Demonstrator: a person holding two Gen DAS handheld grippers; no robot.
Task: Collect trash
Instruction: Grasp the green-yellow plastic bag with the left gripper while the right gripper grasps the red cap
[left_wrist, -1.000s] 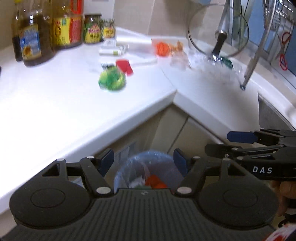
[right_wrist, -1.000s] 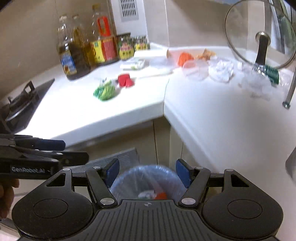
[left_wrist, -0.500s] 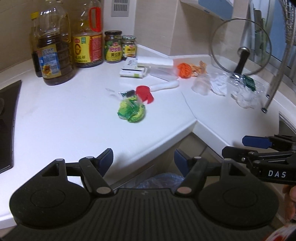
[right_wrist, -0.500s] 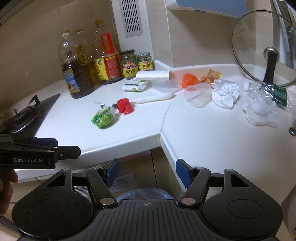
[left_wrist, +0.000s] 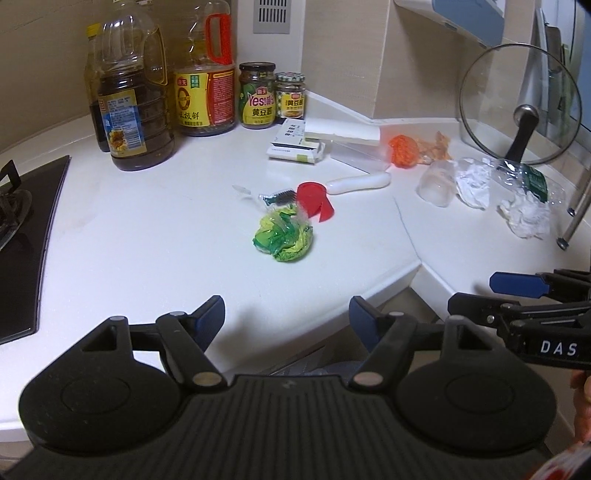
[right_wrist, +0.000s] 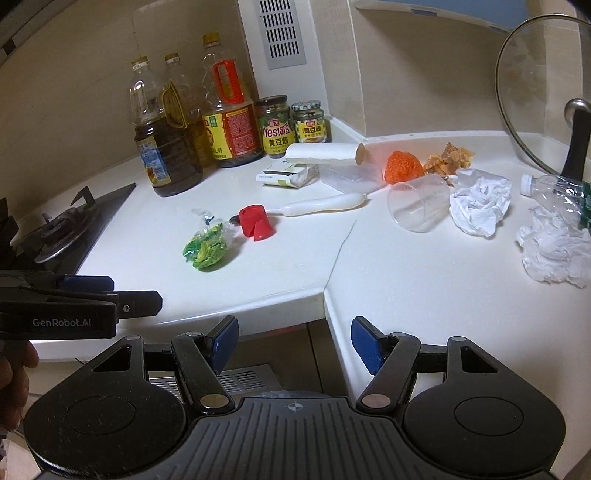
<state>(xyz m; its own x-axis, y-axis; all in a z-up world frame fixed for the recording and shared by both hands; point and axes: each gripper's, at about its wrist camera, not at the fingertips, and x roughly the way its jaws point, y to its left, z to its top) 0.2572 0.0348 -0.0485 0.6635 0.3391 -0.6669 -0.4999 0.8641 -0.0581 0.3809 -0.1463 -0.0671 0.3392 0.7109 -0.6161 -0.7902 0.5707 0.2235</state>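
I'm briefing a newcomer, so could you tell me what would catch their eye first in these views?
Probably the crumpled green wrapper lying alone mid-counter, with a red cap just behind it. To the right, white paper wads and a tipped clear cup litter the counter below the propped glass lid. Both the left gripper and the right gripper hover open and empty.

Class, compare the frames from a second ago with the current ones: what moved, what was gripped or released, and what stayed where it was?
Both grippers rose from over the blue-bagged bin on the floor to face the counter. The left gripper and right gripper stayed open and empty; nothing was gripped or released. The green wrapper, red cap, clear cup and crumpled tissues lie where they were.
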